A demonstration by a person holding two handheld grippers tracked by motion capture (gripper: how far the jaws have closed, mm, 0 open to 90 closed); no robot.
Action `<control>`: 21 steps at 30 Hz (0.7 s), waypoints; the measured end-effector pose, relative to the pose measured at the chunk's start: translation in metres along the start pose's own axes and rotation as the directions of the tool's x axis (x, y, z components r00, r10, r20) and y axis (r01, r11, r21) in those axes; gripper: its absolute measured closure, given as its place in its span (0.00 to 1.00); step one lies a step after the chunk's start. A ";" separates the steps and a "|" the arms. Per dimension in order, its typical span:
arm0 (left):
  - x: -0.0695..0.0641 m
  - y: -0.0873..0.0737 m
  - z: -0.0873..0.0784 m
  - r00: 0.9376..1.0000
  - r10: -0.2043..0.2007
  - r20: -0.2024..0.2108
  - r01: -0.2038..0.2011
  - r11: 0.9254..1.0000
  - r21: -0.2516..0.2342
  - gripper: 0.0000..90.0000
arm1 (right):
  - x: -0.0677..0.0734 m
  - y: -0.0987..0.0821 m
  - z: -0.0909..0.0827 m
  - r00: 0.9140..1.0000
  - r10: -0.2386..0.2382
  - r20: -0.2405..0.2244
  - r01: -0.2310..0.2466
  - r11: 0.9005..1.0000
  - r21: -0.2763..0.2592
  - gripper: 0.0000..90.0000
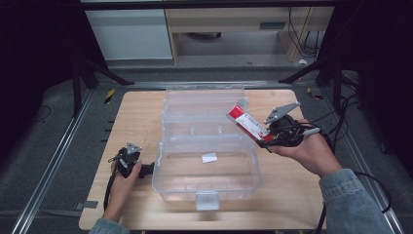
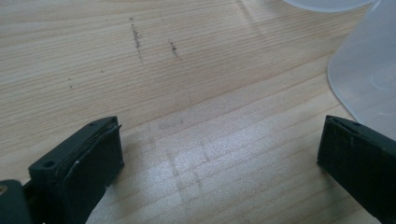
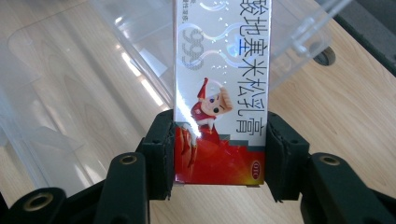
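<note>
At table centre stands the open clear plastic storage box (image 1: 207,151). At its three o'clock rim, the right gripper (image 1: 267,138) clamps a red-and-white cardboard medicine carton (image 1: 248,123); judged best: carry it past the rim, lower, then release. Left gripper (image 1: 146,170) gapes empty at nine o'clock.

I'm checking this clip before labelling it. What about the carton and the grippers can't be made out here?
- Carton: its top is cut off by the right gripper view's upper edge; its print is too small to read in the high view.
- Left gripper: in the high view its jaw tips sit behind the clear box wall.
- Small white slip in the box: too small to identify.
</note>
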State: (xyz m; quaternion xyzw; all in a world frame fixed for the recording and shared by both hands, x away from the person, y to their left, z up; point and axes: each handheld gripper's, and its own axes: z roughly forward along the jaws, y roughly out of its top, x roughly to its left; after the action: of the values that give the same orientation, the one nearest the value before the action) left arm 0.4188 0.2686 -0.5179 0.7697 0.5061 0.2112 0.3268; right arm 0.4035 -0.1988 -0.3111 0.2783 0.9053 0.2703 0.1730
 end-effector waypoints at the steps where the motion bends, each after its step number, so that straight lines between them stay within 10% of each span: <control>1: 0.000 0.000 0.000 1.000 0.000 0.000 0.000 1.000 0.000 0.00 | 0.002 0.002 0.001 1.000 -0.006 -0.004 0.006 1.000 0.000 0.57; 21: 0.000 0.000 0.000 1.000 0.000 -0.001 0.000 1.000 -0.002 0.00 | 0.028 0.033 0.024 0.990 -0.125 -0.069 0.126 0.992 0.017 0.57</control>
State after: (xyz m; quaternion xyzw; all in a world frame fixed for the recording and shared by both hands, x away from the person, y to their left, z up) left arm 0.4187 0.2685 -0.5180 0.7692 0.5061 0.2124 0.3273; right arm 0.4067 -0.1495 -0.3153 0.2133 0.9292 0.2584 0.1558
